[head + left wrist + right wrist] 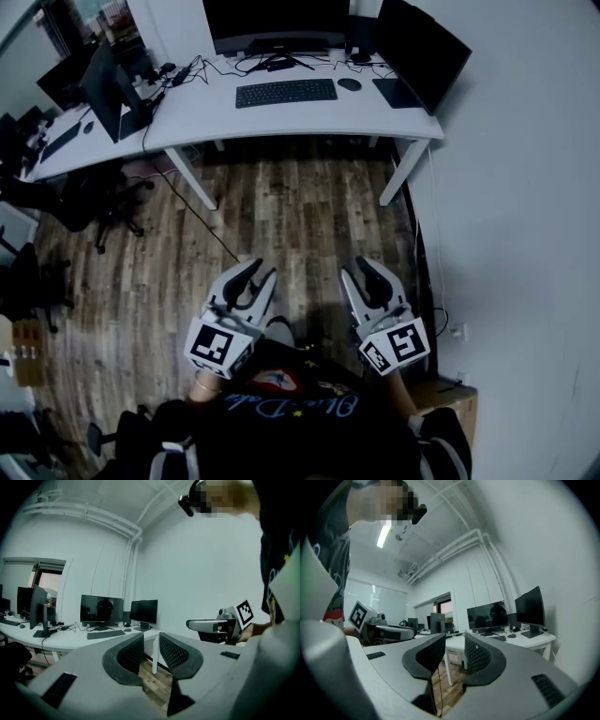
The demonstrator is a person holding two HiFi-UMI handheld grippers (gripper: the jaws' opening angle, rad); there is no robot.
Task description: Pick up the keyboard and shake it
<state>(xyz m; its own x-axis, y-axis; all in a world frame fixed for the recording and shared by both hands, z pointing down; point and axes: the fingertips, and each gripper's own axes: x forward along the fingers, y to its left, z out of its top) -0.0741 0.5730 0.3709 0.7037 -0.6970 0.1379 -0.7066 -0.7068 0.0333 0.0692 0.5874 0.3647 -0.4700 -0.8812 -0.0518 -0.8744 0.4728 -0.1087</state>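
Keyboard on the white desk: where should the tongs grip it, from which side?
The keyboard lies flat, long side along the desk edge, so probably take its short ends, left tongs left, right tongs right, from the near side. Mouse sits by its right end.

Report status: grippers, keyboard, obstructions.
Left gripper open, empty; right gripper open, empty. Keyboard flat on desk across the room, untouched. Mouse beside it; cable trails over the floor between.

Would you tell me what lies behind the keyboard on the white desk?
Behind the keyboard: a black monitor with loose cables at its foot; anything behind the monitor is covered.
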